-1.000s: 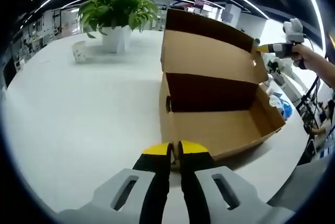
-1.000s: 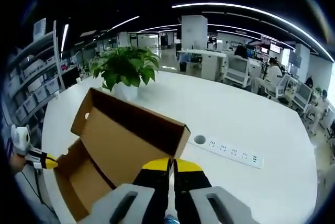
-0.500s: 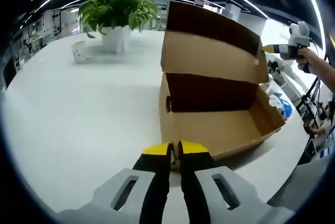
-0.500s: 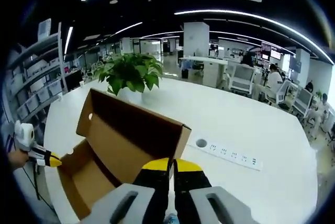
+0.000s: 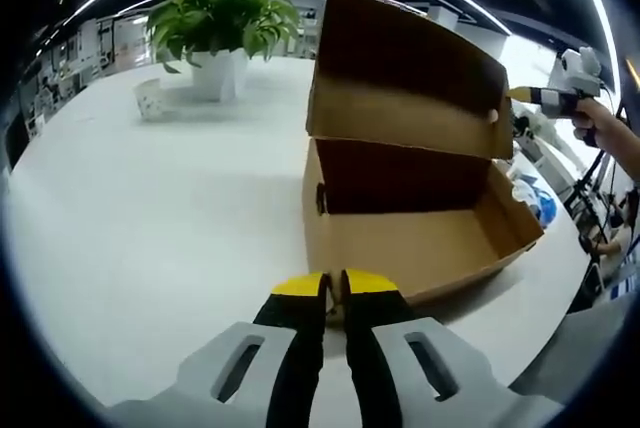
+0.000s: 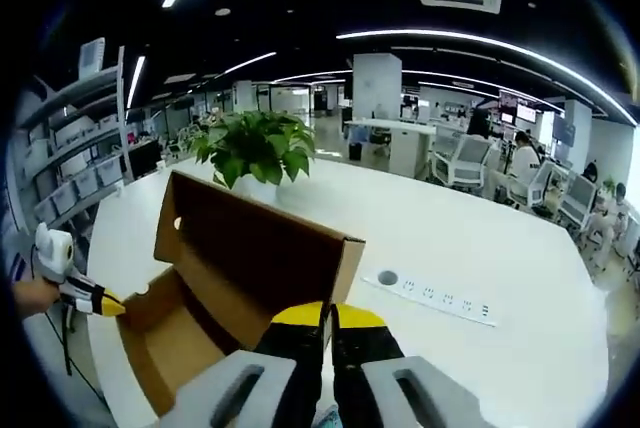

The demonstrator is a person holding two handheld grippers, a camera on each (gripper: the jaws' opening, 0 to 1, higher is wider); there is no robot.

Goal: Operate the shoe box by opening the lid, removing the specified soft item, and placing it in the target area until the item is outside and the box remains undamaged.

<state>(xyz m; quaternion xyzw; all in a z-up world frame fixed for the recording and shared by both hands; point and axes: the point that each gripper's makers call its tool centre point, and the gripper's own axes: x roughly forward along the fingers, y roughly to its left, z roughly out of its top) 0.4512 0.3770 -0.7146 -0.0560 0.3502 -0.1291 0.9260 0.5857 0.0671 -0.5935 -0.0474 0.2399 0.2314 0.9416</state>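
Observation:
The brown cardboard shoe box (image 5: 420,238) stands on the white table (image 5: 150,228) with its hinged lid (image 5: 400,78) raised steeply. What I see of its inside is bare cardboard. My left gripper (image 5: 334,284) is shut with nothing in it, low over the table just in front of the box's near long wall. My right gripper (image 6: 328,314) is shut too, right at the lid's far side edge (image 6: 345,258); whether it touches I cannot tell. In the left gripper view that right gripper (image 5: 522,94) sits by the lid's upper right corner, held by a hand. The left gripper (image 6: 100,302) comes in beside the box (image 6: 170,333).
A potted plant (image 5: 215,18) and a small white cup (image 5: 152,98) stand at the table's far side. A white power strip (image 6: 440,298) and a round socket (image 6: 388,277) lie behind the box. The table's edge runs close to the box's right end (image 5: 560,278).
The lid has swung further up and back, showing more of its underside. The right gripper has risen slightly with the lid's edge. The left gripper has stayed put.

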